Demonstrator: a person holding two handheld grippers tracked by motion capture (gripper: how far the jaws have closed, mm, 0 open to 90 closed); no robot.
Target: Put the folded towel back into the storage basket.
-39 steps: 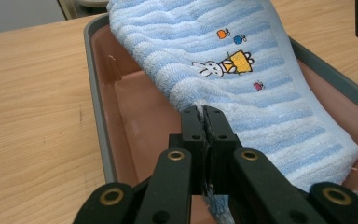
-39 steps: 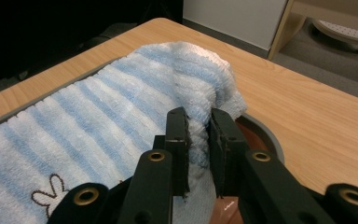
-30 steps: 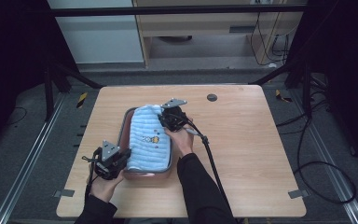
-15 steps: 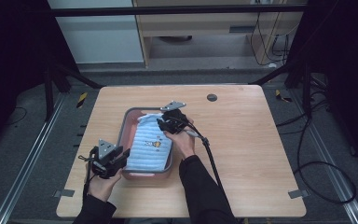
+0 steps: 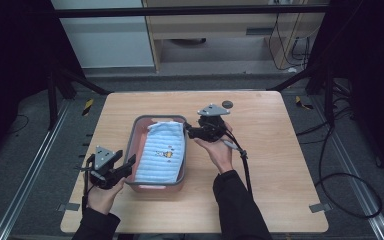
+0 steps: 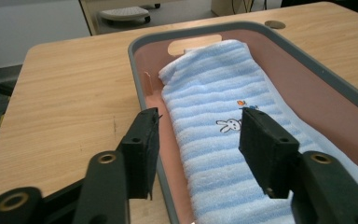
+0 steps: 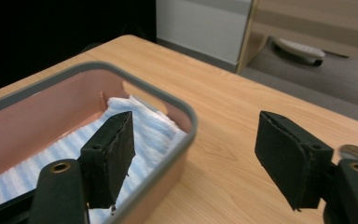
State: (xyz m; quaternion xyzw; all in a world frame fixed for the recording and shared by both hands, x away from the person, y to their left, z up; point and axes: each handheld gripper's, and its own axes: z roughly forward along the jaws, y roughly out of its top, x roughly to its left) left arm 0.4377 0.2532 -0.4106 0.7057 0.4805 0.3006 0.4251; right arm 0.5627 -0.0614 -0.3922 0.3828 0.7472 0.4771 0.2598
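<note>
A grey-rimmed pink tray (image 5: 155,118) sits left of the table's middle. Lying lengthwise inside it is a folded blue-and-white striped towel (image 5: 162,152) with a small rabbit print. My left gripper (image 5: 129,164) is at the tray's near left corner, open. In the left gripper view its jaws (image 6: 200,126) straddle the tray's rim (image 6: 135,60), with the towel (image 6: 223,93) just ahead. My right gripper (image 5: 192,131) hangs open at the tray's far right corner. In the right gripper view (image 7: 198,135), one jaw is over the towel (image 7: 154,126) and the other over bare wood.
A small dark disc (image 5: 227,104) lies on the table behind the right gripper. The right gripper's cable (image 5: 240,150) trails across the wood toward the person. The right half of the wooden table (image 5: 285,165) is bare.
The right gripper has drawn back to the right, from over the towel to the tray's right rim. The towel now lies flat inside the tray. The left gripper has barely moved.
</note>
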